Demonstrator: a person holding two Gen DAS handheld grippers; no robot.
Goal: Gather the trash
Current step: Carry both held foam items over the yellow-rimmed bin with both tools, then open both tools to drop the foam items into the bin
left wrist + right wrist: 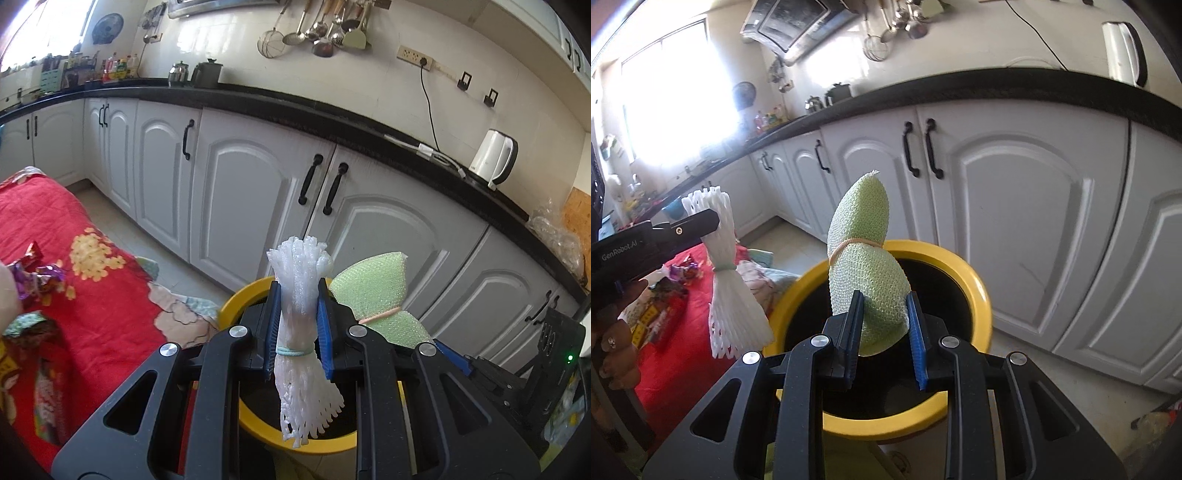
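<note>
Left wrist: bin (236,299) mostly hidden.

Bin (975,291) sits on floor just before the cabinets (1015,206), w/ table (110,302) touching its left side. Net bundle (299,295) in left gripper (298,295) and foam bundle (868,266) in right gripper (884,306) hang over bin's mouth, net left of foam. Wrappers (35,273) lie on table; kettle (493,157) on counter (332,122) behind.

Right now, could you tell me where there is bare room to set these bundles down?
The black mouth of the yellow-rimmed bin is open below both grippers. The red floral cloth is bare beside the bin, but crowded with crumpled wrappers further left.
</note>
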